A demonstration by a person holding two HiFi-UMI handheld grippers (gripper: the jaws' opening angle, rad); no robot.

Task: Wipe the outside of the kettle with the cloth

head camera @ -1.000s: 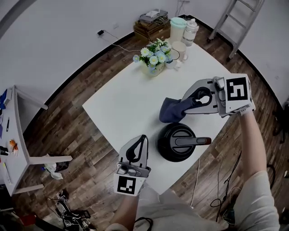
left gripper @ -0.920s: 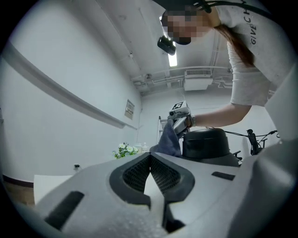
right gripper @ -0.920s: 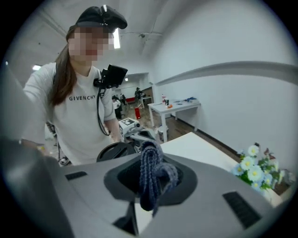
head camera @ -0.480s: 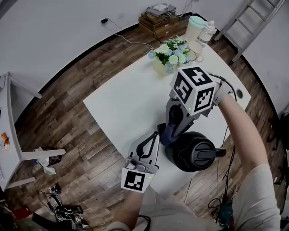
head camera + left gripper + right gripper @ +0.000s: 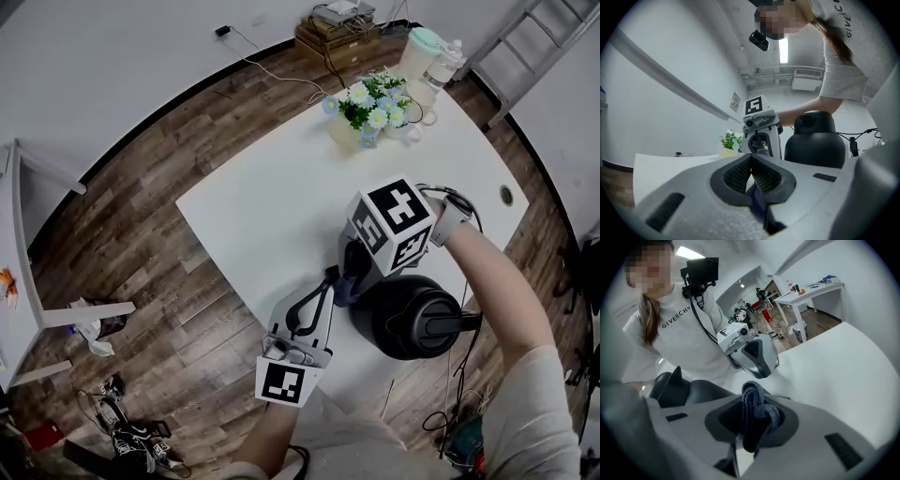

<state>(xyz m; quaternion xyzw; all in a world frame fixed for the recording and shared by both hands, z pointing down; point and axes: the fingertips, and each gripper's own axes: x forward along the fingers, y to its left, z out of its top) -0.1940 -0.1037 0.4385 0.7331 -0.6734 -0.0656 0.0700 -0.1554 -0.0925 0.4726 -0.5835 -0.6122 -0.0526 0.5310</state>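
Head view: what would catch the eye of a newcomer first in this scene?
The round black kettle at the near edge of the white table stands out first. The right gripper has its jaws shut on a dark blue cloth, close beside the kettle. A pot of flowers stands at the far end.

Head view, background only. White rectangular table (image 5: 272, 206) runs across the frame on a dark wood-plank floor (image 5: 159, 234). At the table's 1 o'clock end: a bunch of white and blue flowers in a pale pot (image 5: 368, 105), with a tall translucent jug with a mint-green lid (image 5: 418, 52) and a clear plastic bottle (image 5: 444, 64) just beyond, touching or nearly so. I see a stack of brown boxes (image 5: 337, 33) at 12 o'clock by the wall, a grey metal ladder (image 5: 539, 47) at 2 o'clock, a white side table (image 5: 14, 272) at 9 o'clock, and tangled dark cables (image 5: 122, 431) at 7 o'clock.
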